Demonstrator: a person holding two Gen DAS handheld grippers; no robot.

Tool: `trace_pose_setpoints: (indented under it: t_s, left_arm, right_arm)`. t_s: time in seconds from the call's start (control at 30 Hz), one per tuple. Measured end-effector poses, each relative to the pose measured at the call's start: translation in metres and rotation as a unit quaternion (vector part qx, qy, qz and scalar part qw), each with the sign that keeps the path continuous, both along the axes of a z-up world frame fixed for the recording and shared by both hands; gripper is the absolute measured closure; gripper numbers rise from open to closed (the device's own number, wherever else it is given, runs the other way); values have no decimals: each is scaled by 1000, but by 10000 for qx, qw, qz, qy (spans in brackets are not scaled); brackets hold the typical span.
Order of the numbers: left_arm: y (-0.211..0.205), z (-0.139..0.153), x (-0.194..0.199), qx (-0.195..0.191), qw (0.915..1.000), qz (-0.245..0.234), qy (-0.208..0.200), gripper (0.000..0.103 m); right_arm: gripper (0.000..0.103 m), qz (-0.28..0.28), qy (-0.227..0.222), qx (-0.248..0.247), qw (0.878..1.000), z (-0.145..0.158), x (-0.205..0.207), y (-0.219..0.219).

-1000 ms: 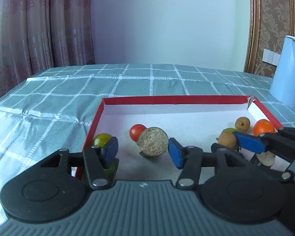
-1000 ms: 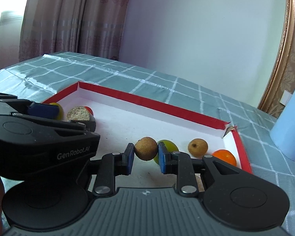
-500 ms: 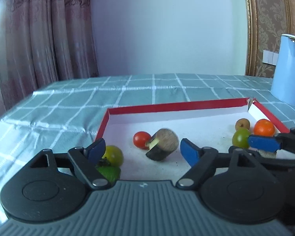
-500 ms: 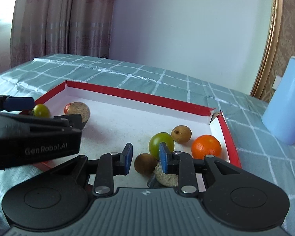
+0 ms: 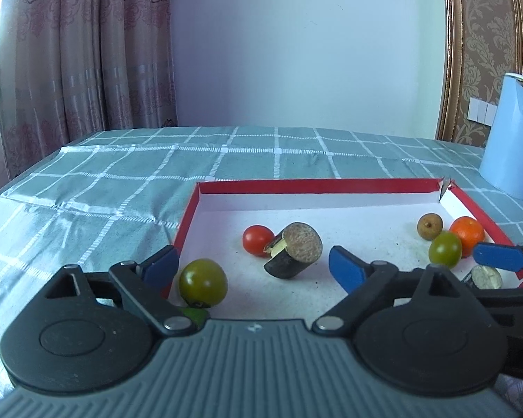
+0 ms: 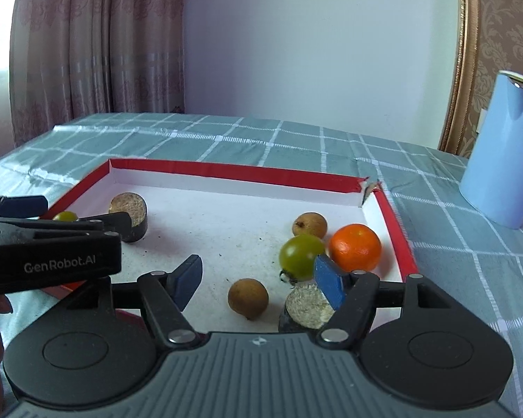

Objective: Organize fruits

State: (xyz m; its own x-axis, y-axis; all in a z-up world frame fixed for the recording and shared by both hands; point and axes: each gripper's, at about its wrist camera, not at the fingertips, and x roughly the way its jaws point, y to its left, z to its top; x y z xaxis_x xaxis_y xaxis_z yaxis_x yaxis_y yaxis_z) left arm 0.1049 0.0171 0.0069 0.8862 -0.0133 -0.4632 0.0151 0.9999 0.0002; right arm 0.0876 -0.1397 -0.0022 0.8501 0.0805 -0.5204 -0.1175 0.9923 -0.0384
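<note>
While both tongs open, empty | longan (image 6: 248,298) lies between right gripper (image 6: 258,282) jaws, untouched | left gripper (image 5: 252,266) flanks cut fruit (image 5: 294,255), apart

A table draped in a checked cloth, set in a room with curtains and a pale wall.

The tablecloth (image 5: 226,160) is teal green with a grid of white lines, and it shows creases and folds toward the left edge. A tall, light blue jug (image 5: 510,136) with a spout at its top stands upright on the cloth at the far right. Behind the table, heavy pinkish brown patterned curtains (image 5: 87,52) hang on the left, beside a plain white wall (image 5: 307,45). On the right, a gold frame (image 5: 451,52) borders damask-patterned wallpaper (image 5: 488,35), where white wall switches (image 5: 483,111) sit just left of the jug.
</note>
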Motion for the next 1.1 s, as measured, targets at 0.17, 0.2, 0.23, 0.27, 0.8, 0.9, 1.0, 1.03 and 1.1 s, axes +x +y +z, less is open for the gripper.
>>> trace_pose_setpoints:
  t_s: [0.17, 0.2, 0.23, 0.27, 0.8, 0.9, 1.0, 1.03, 1.1]
  left_arm:
    - [-2, -2, -4, 121, 9999, 4, 88, 9]
    - [-4, -3, -5, 172, 9998, -15, 107, 9]
    - [-5, -4, -6, 210, 9997, -47, 111, 9]
    - [-7, -4, -8, 246, 9996, -68, 100, 9]
    - [-3, 4, -49, 129, 9999, -18, 29, 3]
    - [-5, 4, -62, 203, 9998, 11, 43, 1]
    - [-6, 1, -72, 205, 9997, 44, 125, 0]
    - [-6, 0, -76, 189, 9997, 52, 146, 0]
    - [-6, -1, -82, 175, 9997, 118, 121, 0]
  right_arm:
    - [29, -103, -111, 201, 9997, 2, -6, -9]
    - [29, -128, -140, 223, 9996, 2, -6, -10]
    - [28, -147, -168, 221, 9995, 2, -7, -11]
    - [28, -158, -173, 203, 9995, 3, -7, -11]
    - [22, -148, -494, 516, 9973, 3, -49, -28]
    - [22, -147, -523, 569, 9969, 2, -59, -32]
    - [22, -143, -487, 562, 9971, -1, -64, -34]
    - [22, -131, -454, 541, 9974, -2, -66, -34]
    - [22, -90, -408, 527, 9977, -4, -68, -33]
